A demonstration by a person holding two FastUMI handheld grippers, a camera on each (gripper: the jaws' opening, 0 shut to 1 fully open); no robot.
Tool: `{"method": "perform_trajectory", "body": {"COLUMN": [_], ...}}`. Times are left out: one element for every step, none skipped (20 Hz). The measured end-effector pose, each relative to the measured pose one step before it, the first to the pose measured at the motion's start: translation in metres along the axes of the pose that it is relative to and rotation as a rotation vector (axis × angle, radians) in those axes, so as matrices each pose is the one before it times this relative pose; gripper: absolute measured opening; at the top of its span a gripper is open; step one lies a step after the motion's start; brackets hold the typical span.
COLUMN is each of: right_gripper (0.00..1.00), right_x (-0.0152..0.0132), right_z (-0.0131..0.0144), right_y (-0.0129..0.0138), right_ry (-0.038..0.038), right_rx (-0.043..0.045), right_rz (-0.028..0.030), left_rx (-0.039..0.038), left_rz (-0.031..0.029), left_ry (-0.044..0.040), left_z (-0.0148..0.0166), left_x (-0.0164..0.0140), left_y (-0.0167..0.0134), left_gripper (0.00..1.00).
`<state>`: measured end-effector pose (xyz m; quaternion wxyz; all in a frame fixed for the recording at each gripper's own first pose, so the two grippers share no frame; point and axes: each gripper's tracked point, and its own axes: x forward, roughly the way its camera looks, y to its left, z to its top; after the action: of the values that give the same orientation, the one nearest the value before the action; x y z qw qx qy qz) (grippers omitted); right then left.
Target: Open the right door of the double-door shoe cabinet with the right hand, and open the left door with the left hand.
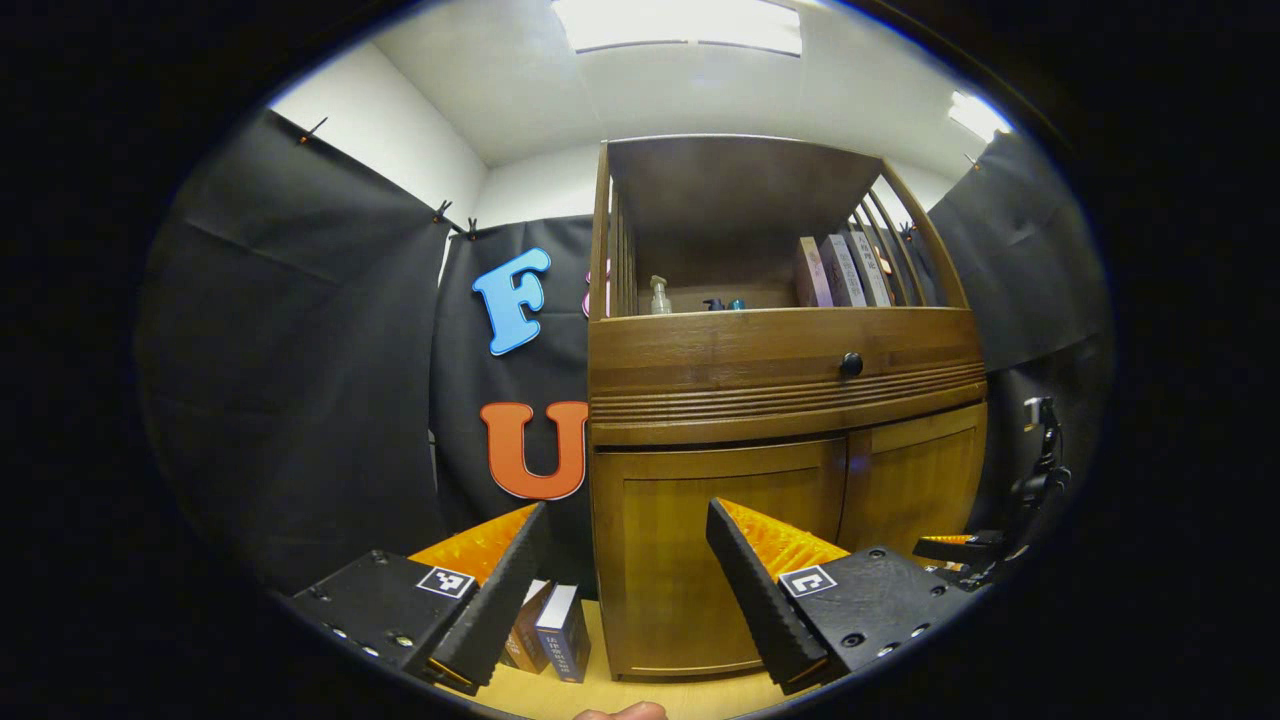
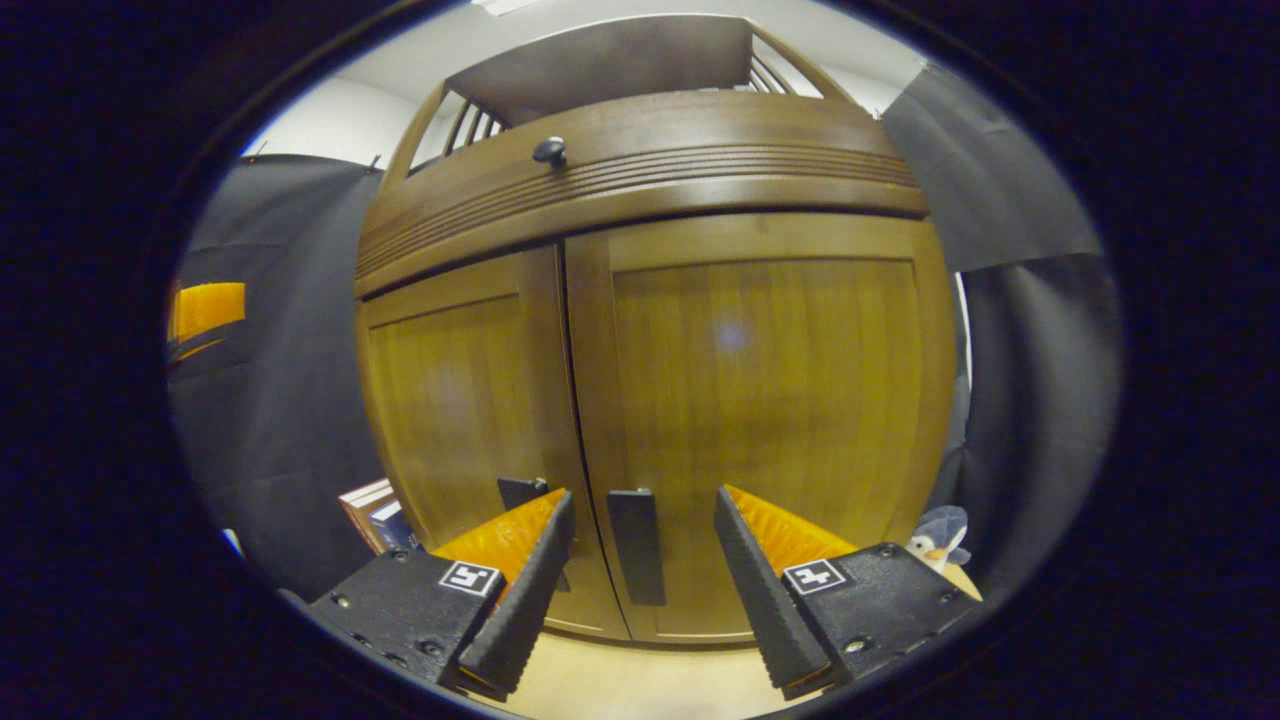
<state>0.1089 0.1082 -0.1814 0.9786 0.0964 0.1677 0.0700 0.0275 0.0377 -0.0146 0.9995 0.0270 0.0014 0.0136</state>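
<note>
In the right gripper view the right gripper stands wide apart, holding nothing, low over the pale tabletop. Just ahead between its fingers is the dark upright handle of the right door, not touched by either finger. The left door's handle peeks over the left finger. Both doors of the shoe cabinet are shut, glossy brown wood with recessed panels meeting at a narrow seam; above them runs a ribbed band with a small dark knob. Right of the gripper, by the cabinet's foot, sits a small plush penguin.

In the left gripper view the left gripper is also spread wide and empty, farther back. Ahead and between its fingers is the left door. Beside its left finger stand some books. Higher up, the cabinet's open shelf holds bottles and upright books
</note>
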Motion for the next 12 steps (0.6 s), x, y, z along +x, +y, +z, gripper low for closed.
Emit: {"method": "perform_trajectory", "body": {"right_gripper": [0.86,0.82,0.81,0.80,0.76,0.75,0.71,0.72,0.70,0.60,0.63,0.59], "right_x": [0.00699,0.00171,0.00544,0.00699,0.00392,0.00661,0.00508,0.00457,0.00451,0.00352,0.00502,0.00406], "right_z": [-0.00501,-0.00613,-0.00529,-0.00709,-0.00472,-0.00530,-0.00173,-0.00111,-0.00161,-0.00183,-0.00335,-0.00188], "right_y": [0.00108,-0.00004,0.00218,0.00578,0.00348,-0.00188,-0.00271,-0.00157,-0.00286,-0.00208,0.00007,-0.00039], "right_ry": [0.01708,0.01529,0.01448,0.01671,0.01363,0.00894,-0.00086,-0.00434,0.00290,0.00562,0.01095,0.00579], "right_rx": [0.00940,0.00727,0.00997,0.01779,0.01331,0.00012,-0.00563,-0.00158,-0.00009,0.00021,-0.00006,-0.00364], "right_rz": [0.00080,-0.00030,0.00549,0.02214,0.00792,-0.01415,-0.01690,-0.01489,-0.01181,-0.00998,-0.00731,-0.00908], "left_rx": [0.00414,0.00104,-0.00097,-0.00203,-0.00162,0.00009,0.00171,0.00257,0.00109,0.00030,-0.00020,0.00005], "left_rz": [0.00765,0.00948,0.00862,0.00592,0.00523,0.00740,0.00811,0.00426,0.00564,0.00347,0.00325,0.00363], "left_ry": [0.00480,0.00614,0.00605,0.00136,0.00275,0.00093,0.00208,0.00158,0.00058,0.00183,0.00195,0.00310], "left_z": [-0.00191,-0.00300,-0.00326,-0.00133,-0.00232,-0.00079,-0.00012,-0.00212,-0.00092,-0.00058,-0.00173,-0.00058], "left_x": [0.00079,0.00082,0.00042,0.00023,0.00083,0.00013,0.00013,0.00072,0.00041,0.00060,0.00015,-0.00040], "left_y": [0.00167,0.00183,0.00190,0.00066,0.00089,0.00129,0.00118,0.00118,0.00108,0.00056,0.00013,0.00043], "left_gripper": [0.95,0.95,0.95,0.95,0.95,0.95,0.95,0.95,0.95,0.95,0.95,0.95]}}
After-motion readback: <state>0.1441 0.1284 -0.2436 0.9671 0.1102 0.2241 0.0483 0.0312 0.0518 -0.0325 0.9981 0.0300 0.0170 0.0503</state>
